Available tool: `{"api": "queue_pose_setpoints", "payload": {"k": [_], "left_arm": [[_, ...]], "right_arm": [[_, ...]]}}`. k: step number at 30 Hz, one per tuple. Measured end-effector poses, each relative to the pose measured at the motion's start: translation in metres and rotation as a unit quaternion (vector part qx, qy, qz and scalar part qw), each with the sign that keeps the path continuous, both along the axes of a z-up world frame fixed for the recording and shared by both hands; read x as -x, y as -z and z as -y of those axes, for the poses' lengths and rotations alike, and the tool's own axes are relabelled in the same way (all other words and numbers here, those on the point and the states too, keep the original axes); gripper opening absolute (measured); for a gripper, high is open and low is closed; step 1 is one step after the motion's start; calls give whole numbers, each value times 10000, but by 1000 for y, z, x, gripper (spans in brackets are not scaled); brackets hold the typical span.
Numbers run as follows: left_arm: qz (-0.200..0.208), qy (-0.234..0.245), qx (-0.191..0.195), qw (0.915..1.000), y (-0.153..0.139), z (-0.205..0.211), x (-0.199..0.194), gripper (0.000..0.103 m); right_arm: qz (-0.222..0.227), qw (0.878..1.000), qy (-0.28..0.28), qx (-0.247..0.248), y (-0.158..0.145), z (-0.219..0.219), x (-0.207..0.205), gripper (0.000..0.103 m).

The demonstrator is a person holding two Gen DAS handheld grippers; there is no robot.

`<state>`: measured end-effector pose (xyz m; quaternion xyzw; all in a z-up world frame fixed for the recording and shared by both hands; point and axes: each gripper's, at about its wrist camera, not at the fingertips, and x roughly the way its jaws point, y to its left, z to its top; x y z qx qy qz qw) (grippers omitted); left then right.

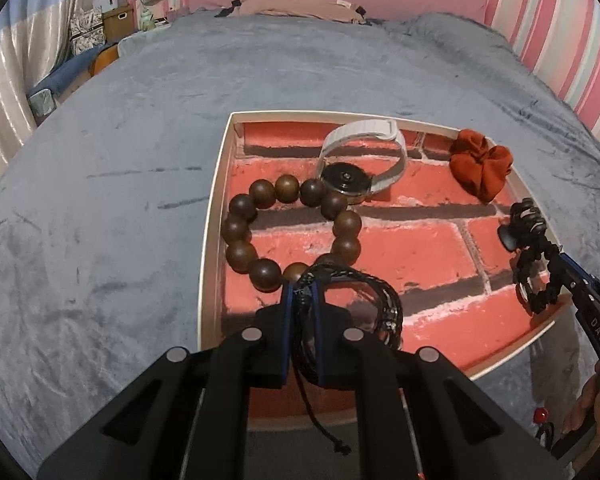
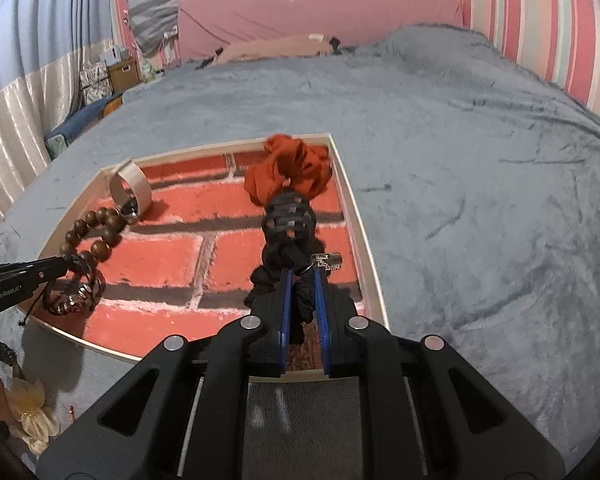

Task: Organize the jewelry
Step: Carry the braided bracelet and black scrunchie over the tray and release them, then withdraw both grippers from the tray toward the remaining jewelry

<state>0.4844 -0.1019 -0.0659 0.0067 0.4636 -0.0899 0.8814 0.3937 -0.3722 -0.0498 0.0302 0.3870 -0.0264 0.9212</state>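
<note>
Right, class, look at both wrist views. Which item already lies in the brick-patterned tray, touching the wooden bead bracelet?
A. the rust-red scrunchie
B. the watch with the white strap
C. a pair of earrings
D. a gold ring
B: the watch with the white strap rests in the tray with its case against the wooden bead bracelet, while the rust-red scrunchie sits apart in the far corner.

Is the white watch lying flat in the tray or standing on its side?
On its side: the white watch rests on its case edge, its strap loop upright on the tray.
</note>
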Motion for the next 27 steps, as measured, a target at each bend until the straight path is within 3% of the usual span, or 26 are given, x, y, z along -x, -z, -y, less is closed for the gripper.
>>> {"api": "queue_pose_setpoints", "payload": {"k": [5, 11, 13, 15, 16, 17, 18, 19, 21, 27], "left_arm": [[-173, 51, -211, 9996, 6, 7, -15, 10], [-220, 97, -326, 9992, 10, 8, -17, 12], [-254, 45, -270, 9993, 11, 5, -17, 12], [-267, 8, -222, 9994, 11, 5, -17, 12], [-261, 12, -206, 9994, 10, 4, -15, 14], [-243, 23, -193, 9995, 9, 4, -13, 16], [-192, 33, -175, 9997, 6, 3, -9, 28], [-132, 30, -159, 9998, 3, 1, -6, 48], [63, -18, -98, 9999, -7, -3, 3, 61], [315, 89, 267, 9991, -35, -15, 29, 61]], "right_arm": [[-321, 9990, -25, 308, 13, -9, -18, 12], [-386, 9987, -12, 322, 16, -7, -20, 16], [-400, 9988, -69, 265, 16, -8, -19, 25], [-324, 9989, -124, 327, 12, -9, -14, 48], [-278, 9989, -147, 346, 9, -10, -12, 54], [-213, 9990, -186, 342, 6, -11, -9, 61], [-130, 9991, -233, 334, 1, -12, -4, 62], [-100, 9991, -234, 352, -3, -12, -2, 62], [-20, 9992, -215, 329, -11, -11, 4, 68], [360, 9990, -121, 227, -36, -12, 36, 82]]}}
